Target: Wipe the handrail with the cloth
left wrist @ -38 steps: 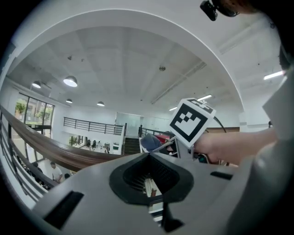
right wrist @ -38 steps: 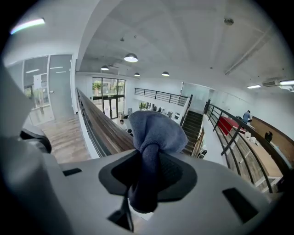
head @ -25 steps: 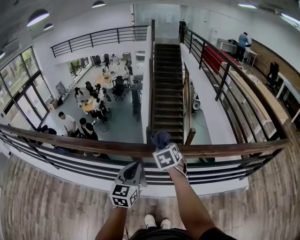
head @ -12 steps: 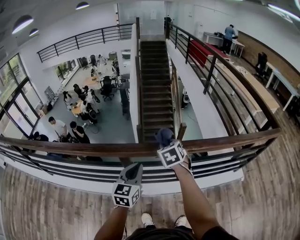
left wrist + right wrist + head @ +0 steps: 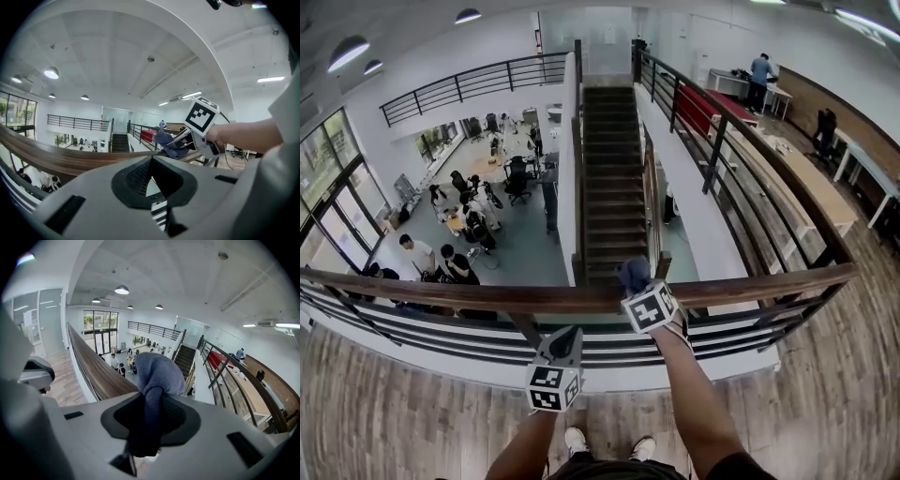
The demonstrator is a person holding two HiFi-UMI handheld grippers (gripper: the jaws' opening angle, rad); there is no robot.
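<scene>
Change – right gripper: The right gripper has been carried a little to the right along the handrail since the earlier frames; its marker cube now sits just right of the frame's centre.
Change – left gripper: The left gripper is found at almost the same spot as before, in the lower centre of the head view, below the handrail and apart from it.
Right gripper state: The jaws are clamped on the dark blue cloth; a bunched fold is pinched between them and the rest bulges out in front.
Left gripper state: The jaws are closed together, and nothing is held between them.
Cloth position: The cloth is held on the top of the handrail near the middle of its span, and appears to touch the wood.
Handrail: A brown wooden rail is seen crossing the whole head view from the left edge to the right edge.
Edges: Dark horizontal bars run under the rail; beyond it the floor drops away to a lower floor where people are gathered, and a staircase rises at the upper centre.
Open room: The rail top is bare to the left and to the right of the cloth, and a wooden floor lies on the near side.
</scene>
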